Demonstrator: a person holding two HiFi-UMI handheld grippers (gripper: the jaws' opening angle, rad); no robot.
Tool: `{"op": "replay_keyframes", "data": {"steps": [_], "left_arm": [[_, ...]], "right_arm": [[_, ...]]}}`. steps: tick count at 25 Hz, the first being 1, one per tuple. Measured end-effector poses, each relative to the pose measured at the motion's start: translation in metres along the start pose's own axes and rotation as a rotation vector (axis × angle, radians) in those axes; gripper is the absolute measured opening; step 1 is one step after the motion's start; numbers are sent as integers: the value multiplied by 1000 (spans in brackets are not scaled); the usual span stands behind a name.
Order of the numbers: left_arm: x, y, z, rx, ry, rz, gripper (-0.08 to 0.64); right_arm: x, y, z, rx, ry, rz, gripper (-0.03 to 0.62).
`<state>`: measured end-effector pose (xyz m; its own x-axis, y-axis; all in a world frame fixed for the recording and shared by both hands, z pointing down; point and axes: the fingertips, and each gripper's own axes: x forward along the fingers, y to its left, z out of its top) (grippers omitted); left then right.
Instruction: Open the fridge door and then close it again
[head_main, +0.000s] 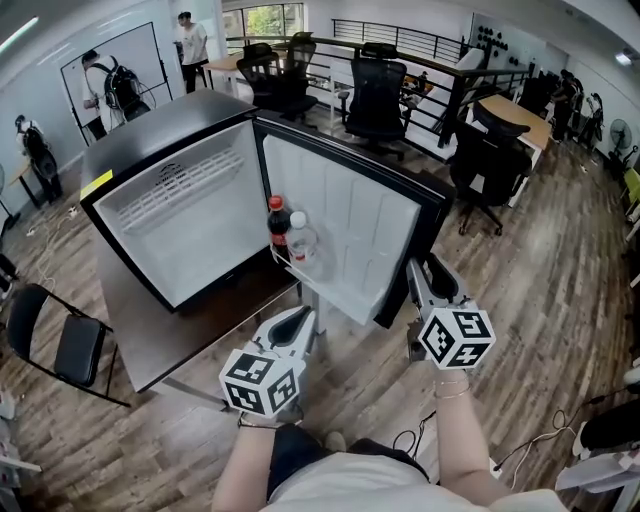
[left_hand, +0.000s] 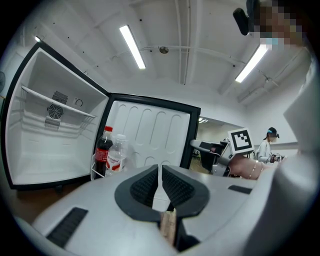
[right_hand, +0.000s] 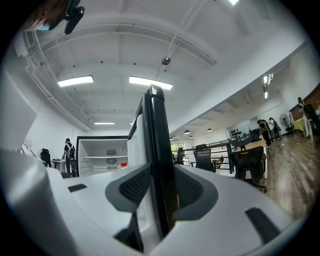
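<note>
- Your right gripper (head_main: 425, 275) straddles the free edge of the fridge door (head_main: 340, 230). Its jaws are part-way closed, with one pad on the white inner lining and the other on the black outer face. From the right gripper view this looks like a firm clamp, though I can't be sure both pads are pressing fully.
- The door stands wide open and upright, hinged at the cabinet's right side. The open fridge (head_main: 160, 140) sits on the counter (head_main: 170, 330), to the left of that gripper.
- I judge closing is next. Swing the gripped edge leftward in an arc around the hinge, towards the opening.
- Your left gripper (head_main: 295, 325) is closed on nothing. It hovers below the door shelf that holds the cola bottle (head_main: 279, 228) and the water bottle (head_main: 302, 240), and it looks to lie in the door's path, so move it clear.
</note>
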<state>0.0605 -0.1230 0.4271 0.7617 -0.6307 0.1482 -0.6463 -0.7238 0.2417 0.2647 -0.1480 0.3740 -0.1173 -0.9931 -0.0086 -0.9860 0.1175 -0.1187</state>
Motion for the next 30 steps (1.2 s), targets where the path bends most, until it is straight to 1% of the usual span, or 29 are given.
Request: {"op": "replay_keyframes", "data": {"steps": [4, 17, 24, 30], "left_arm": [[-2, 0, 2, -1, 6, 10, 23], [0, -1, 7, 8, 5, 27, 20], [-7, -5, 6, 7, 8, 34, 20], [-16, -7, 4, 11, 13, 54, 17]], "right_arm": [[-1, 0, 1, -20, 10, 4, 135], [-3, -1, 3, -18, 12, 24, 135], [-13, 13, 2, -47, 51, 96, 138], [-25, 33, 1, -79, 54, 165, 137]]}}
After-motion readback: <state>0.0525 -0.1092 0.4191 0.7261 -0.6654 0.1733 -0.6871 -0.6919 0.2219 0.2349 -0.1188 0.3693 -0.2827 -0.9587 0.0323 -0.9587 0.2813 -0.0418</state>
